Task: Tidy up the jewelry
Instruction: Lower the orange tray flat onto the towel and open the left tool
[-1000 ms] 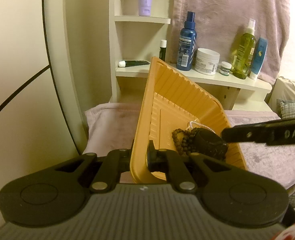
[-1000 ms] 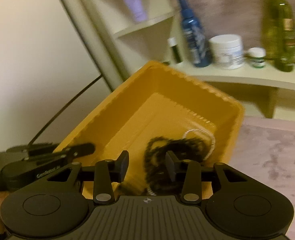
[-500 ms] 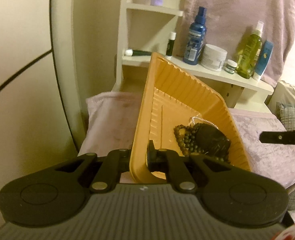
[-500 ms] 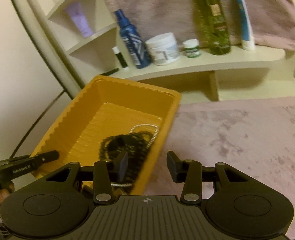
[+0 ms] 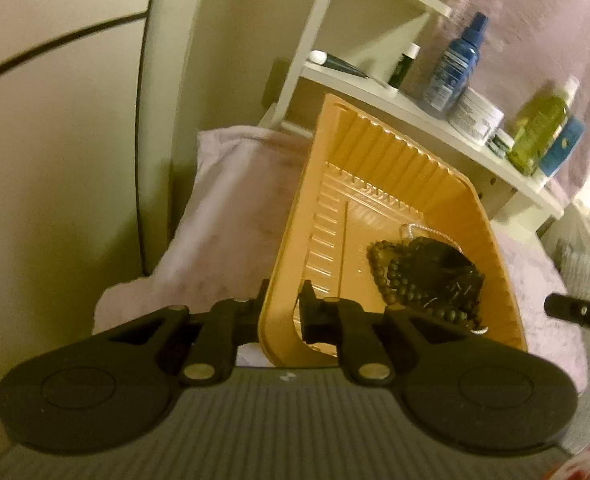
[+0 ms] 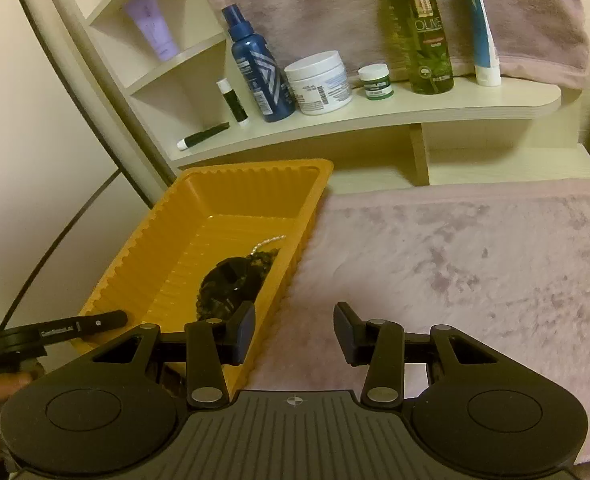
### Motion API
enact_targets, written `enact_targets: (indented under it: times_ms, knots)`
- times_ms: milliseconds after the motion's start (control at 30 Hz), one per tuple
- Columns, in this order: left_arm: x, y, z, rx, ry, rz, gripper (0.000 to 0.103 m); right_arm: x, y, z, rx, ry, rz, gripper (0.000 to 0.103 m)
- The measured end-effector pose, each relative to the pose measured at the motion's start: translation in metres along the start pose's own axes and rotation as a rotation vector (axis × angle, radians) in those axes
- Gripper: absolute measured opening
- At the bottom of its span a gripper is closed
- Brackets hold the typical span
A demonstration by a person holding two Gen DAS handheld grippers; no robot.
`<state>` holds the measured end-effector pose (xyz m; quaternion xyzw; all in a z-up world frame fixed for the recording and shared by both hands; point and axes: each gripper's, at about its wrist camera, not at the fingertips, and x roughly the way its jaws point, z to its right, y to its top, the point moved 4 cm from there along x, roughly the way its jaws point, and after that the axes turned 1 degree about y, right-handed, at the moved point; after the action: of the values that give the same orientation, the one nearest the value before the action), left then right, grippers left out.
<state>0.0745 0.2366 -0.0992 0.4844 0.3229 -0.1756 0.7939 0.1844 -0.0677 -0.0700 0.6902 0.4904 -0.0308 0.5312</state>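
Note:
An orange plastic tray (image 5: 379, 184) holds a pile of dark beaded jewelry (image 5: 423, 276) and a thin silver chain (image 5: 415, 230). My left gripper (image 5: 281, 304) is shut on the tray's near rim and holds it tilted. In the right wrist view the tray (image 6: 231, 188) lies left of centre with the jewelry (image 6: 231, 280) and chain (image 6: 265, 242) in it. My right gripper (image 6: 293, 334) is open and empty over the pink cloth (image 6: 475, 272), just right of the tray. Its finger (image 5: 579, 312) shows at the right edge of the left wrist view.
A cream shelf unit (image 6: 375, 112) behind holds a blue spray bottle (image 6: 259, 72), a white jar (image 6: 319, 82), a small green-lidded jar (image 6: 375, 82), an olive oil bottle (image 6: 419, 28), a blue tube (image 6: 479, 28) and a purple tube (image 6: 153, 26). A pink towel (image 6: 335, 4) hangs behind.
My right gripper has pulled out of the tray to the right and opened wider, leaving the jewelry inside. My left gripper has kept its hold on the tray's rim and tilted.

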Motion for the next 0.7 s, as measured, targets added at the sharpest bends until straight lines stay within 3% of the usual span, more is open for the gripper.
enact_targets:
  times_ms: [167,433,467,533,600,700]
  knots:
    - [-0.002,-0.002,-0.018,-0.081,-0.024,0.016,0.027,-0.001,-0.003,-0.003,0.005,-0.007,-0.001,0.044]
    - [-0.014,-0.003,-0.03,-0.136,-0.058,0.058,0.037,-0.003,-0.009,-0.004,0.029,-0.026,-0.006,0.046]
    - [-0.016,-0.003,-0.032,-0.141,-0.061,0.065,0.039,-0.002,-0.01,-0.003,0.035,-0.026,-0.008,0.049]
    - [-0.021,-0.003,-0.035,-0.151,-0.055,0.086,0.045,-0.004,-0.013,-0.003,0.046,-0.037,-0.008,0.07]
    - [-0.027,-0.004,-0.038,-0.158,-0.048,0.102,0.053,-0.006,-0.015,-0.002,0.058,-0.05,0.003,0.079]
    - [-0.038,-0.005,-0.04,-0.164,-0.038,0.127,0.071,-0.01,-0.018,0.002,0.081,-0.071,0.007,0.082]
